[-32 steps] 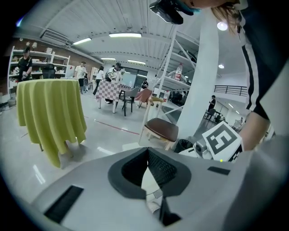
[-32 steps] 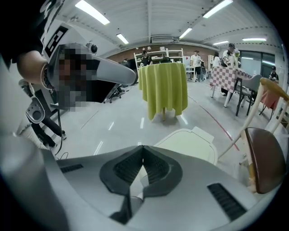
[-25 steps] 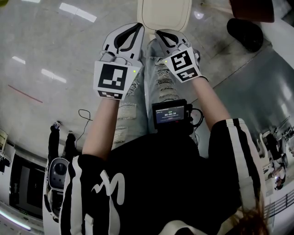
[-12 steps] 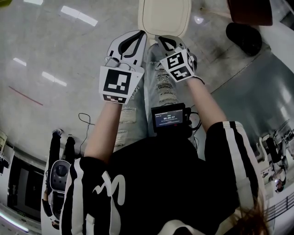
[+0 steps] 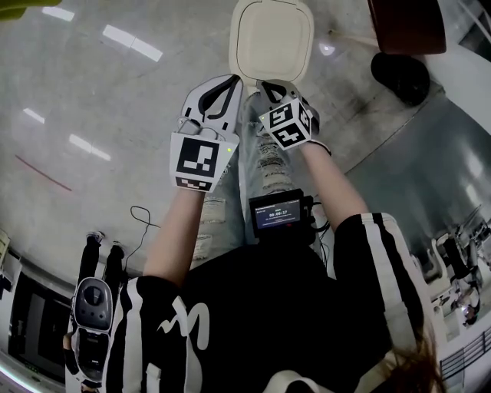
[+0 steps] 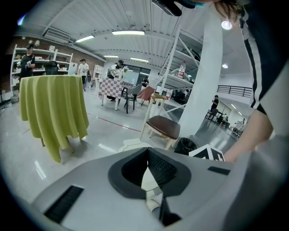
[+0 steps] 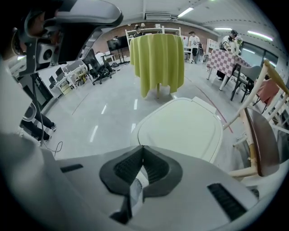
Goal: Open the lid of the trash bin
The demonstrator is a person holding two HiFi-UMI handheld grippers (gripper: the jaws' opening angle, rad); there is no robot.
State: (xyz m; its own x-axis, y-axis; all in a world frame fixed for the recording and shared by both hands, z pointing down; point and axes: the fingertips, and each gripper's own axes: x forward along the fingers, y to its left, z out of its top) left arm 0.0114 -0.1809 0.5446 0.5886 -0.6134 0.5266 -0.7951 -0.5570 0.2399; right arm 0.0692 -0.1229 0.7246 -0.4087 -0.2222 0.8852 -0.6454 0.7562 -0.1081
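Note:
The trash bin stands on the floor ahead of me, its cream lid [image 5: 271, 38] lying flat and closed. In the head view my left gripper [image 5: 233, 77] points at the lid's near edge, shut and holding nothing. Just to its right, my right gripper [image 5: 265, 84] is also shut and empty, with its tip by the same edge. The right gripper view has the lid [image 7: 183, 128] directly beyond the shut jaws of the right gripper [image 7: 143, 146]. From the left gripper view only a sliver of the lid [image 6: 130, 145] shows past the left gripper [image 6: 147, 148].
A wooden chair with a dark seat [image 5: 406, 23] and a black round basket [image 5: 399, 77] stand to the bin's right. A table draped in green cloth [image 7: 158, 63] is beyond the bin. A cable [image 5: 142, 203] lies on the floor at my left.
Both grippers have moved forward toward the bin, and the lid now sits fuller in the head view. The right gripper has turned slightly. Both jaws stayed shut.

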